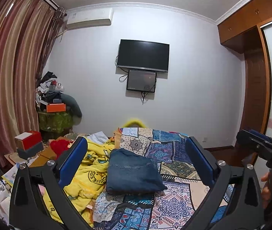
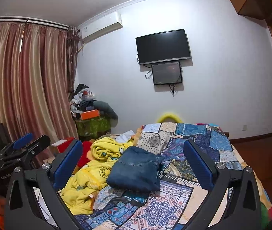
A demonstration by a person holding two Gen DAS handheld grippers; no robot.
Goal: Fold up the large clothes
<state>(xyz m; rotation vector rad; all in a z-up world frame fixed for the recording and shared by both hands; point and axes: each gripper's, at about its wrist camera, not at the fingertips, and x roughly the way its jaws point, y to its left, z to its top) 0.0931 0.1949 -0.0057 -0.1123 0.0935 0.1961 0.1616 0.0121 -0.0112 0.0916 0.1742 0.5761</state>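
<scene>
At the far left hang striped reddish curtains (image 1: pixel 11 67), and below them a yellow cartoon-print blanket (image 1: pixel 90 170) lies bunched on the left part of the bed, touching the folded blue jeans (image 1: pixel 134 172) that rest on the patchwork bedspread (image 1: pixel 174 205). The left gripper (image 1: pixel 136 159) stands spread wide with nothing between its blue pads, the jeans lying on the bed beyond them. The right gripper (image 2: pixel 134 161) is likewise wide apart and empty, apart from the jeans.
</scene>
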